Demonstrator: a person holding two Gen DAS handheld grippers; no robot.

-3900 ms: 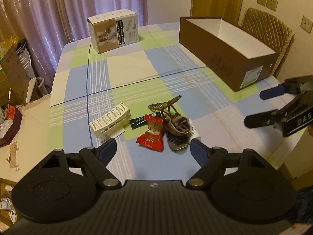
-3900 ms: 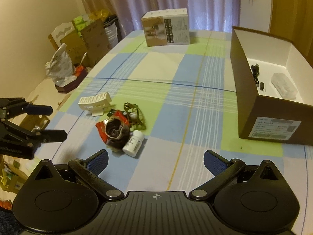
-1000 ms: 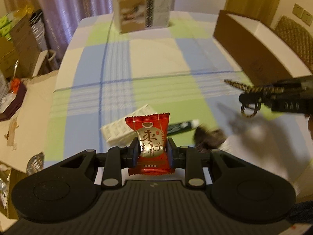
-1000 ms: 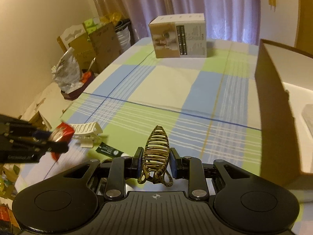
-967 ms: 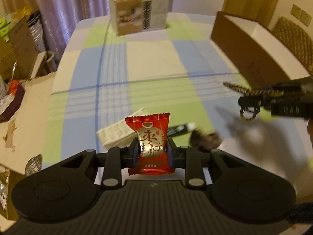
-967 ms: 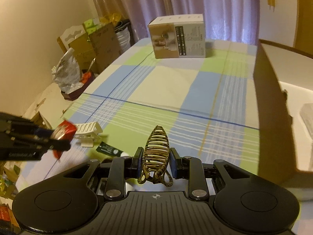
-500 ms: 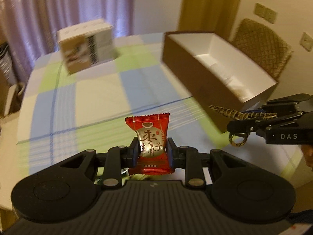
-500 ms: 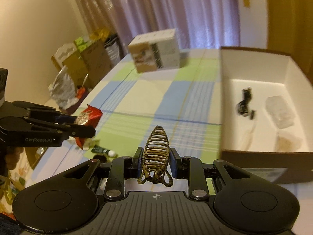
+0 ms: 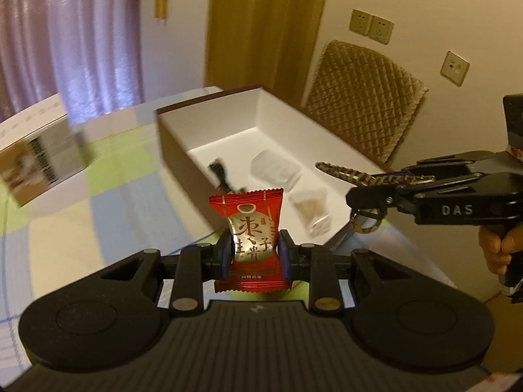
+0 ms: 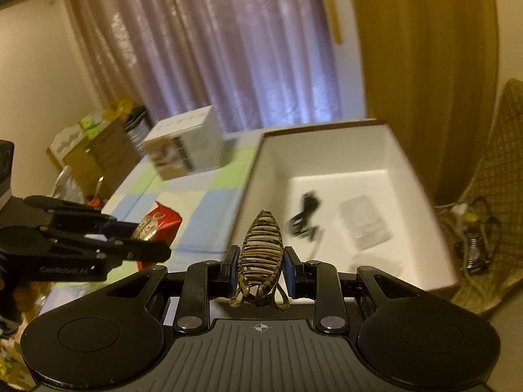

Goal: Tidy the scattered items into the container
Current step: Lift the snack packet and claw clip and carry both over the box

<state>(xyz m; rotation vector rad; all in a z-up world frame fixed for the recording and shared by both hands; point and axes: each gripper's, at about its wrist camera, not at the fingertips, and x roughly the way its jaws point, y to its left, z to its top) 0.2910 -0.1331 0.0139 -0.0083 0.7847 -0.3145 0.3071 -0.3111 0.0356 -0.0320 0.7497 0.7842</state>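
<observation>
Our left gripper (image 9: pixel 255 254) pinches a red foil snack packet (image 9: pixel 251 228); our right gripper (image 10: pixel 260 269) clamps a tortoiseshell plastic hair claw (image 10: pixel 260 254) above the white-lined brown cardboard box's (image 10: pixel 421 202) near edge.

A home dining room is showing here: purple curtains (image 10: pixel 228 49) are hanging at the window, a checked cloth (image 9: pixel 108 196) is covering the surface, a quilted chair (image 9: pixel 362 98) is standing beside it, and cardboard boxes (image 10: pixel 98 150) are piling up along the wall.

printed carton (image 10: pixel 186 150) on table; quilted chair (image 9: pixel 362 98); purple curtain (image 10: pixel 228 49); wall sockets (image 9: pixel 371 26)
</observation>
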